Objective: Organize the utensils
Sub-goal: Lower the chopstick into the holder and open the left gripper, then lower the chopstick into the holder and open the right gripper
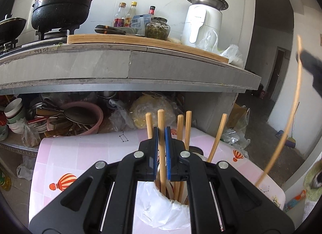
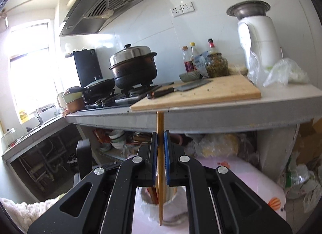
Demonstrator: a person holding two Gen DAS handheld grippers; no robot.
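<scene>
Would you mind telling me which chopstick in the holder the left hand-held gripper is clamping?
The second chopstick from the left, tallest; the left hand-held gripper pinches it.

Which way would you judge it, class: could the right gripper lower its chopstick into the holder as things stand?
Probably yes. The right gripper holds its chopstick upright, tip just above the chopstick holder, with nothing between; the other chopsticks leave room.

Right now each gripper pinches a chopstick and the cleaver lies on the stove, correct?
Not the stove: the right wrist view shows the cleaver lying on the wooden cutting board. Each gripper does pinch a chopstick: left gripper, right gripper.
</scene>
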